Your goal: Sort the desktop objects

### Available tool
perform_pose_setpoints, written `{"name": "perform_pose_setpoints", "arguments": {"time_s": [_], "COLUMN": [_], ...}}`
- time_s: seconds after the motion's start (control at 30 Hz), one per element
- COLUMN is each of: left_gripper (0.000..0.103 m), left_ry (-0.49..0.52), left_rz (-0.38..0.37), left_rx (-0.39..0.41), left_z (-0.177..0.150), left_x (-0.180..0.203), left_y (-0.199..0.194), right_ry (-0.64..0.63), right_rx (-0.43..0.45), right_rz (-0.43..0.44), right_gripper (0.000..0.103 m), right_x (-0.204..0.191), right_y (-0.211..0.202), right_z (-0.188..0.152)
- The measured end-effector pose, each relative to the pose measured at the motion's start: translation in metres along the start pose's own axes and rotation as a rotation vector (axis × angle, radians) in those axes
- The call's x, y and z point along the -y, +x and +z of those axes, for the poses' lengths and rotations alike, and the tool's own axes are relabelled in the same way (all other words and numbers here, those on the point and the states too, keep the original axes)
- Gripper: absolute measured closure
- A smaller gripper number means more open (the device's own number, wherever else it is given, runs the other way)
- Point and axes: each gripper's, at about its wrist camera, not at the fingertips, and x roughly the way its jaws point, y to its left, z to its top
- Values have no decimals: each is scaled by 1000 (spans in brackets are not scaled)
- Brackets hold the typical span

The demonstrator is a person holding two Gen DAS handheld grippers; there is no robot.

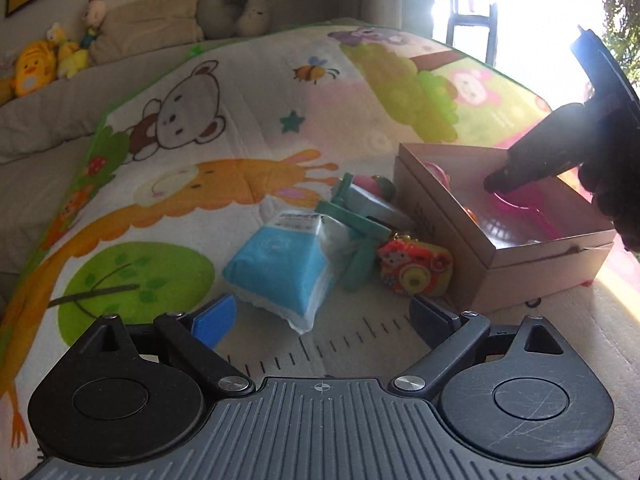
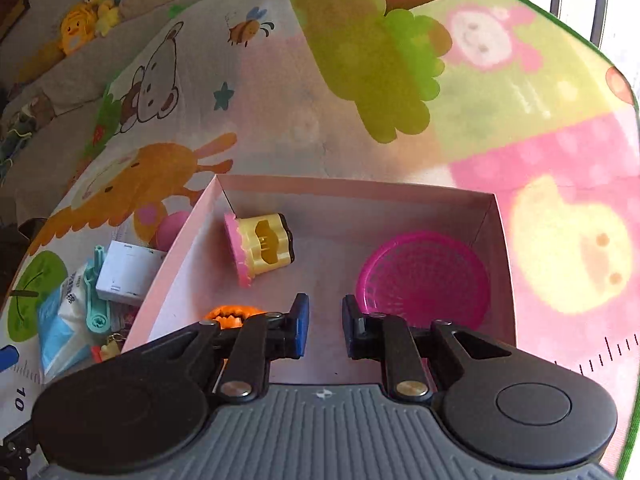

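My left gripper (image 1: 324, 318) stands wide open, low over the play mat, with nothing between its fingers. Just ahead of it lies a blue tissue pack (image 1: 280, 268). Past the pack lie a teal plastic tool (image 1: 360, 236), a white carton (image 1: 368, 204) and an orange toy camera (image 1: 412, 270). A pink cardboard box (image 2: 352, 184) holds a magenta basket (image 2: 424, 280), a yellow-and-pink toy (image 2: 264, 248) and an orange toy (image 2: 228, 316). My right gripper (image 2: 324, 328) hangs shut and empty above the box floor. In the left wrist view it (image 1: 500, 180) reaches down into the box (image 1: 540, 272).
The cartoon play mat (image 2: 360, 60) spreads all around the box. A pink ball (image 2: 172, 228) lies left of the box wall. Plush toys (image 1: 36, 68) and cushions (image 1: 152, 28) line the sofa at the back left. Bright windows glare at the far right.
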Motion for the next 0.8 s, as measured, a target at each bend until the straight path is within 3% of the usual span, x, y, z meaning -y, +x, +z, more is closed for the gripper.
{"name": "perform_pose_setpoints", "arguments": {"time_s": [0.1, 0.23, 0.3, 0.4, 0.5, 0.6, 0.73, 0.8], "left_gripper": [4, 4, 3, 3, 3, 3, 3, 3], "left_ry": [-12, -20, -17, -14, -4, 3, -4, -5], "left_rz": [24, 37, 33, 19, -10, -33, -70, -82], "left_rx": [11, -11, -19, -22, -29, -24, -24, -28], "left_z": [-6, -11, -13, -16, -23, -28, -32, -34], "left_x": [-6, -6, -4, -2, 1, 5, 7, 7], "left_y": [-2, 5, 4, -3, -8, -11, -10, -8], "right_ry": [-47, -136, -178, -180, -207, -253, -326, -294], "right_rx": [73, 90, 73, 32, 23, -50, -103, -121], "right_rz": [12, 87, 120, 141, 60, -16, -129, -116], "right_gripper": [83, 57, 53, 52, 53, 79, 80, 80], "right_x": [-14, -58, -84, -113, -130, -141, -152, -149], "right_y": [-31, -43, -32, 0, 38, 81, 117, 120], "right_z": [7, 12, 16, 30, 52, 72, 72, 68]}}
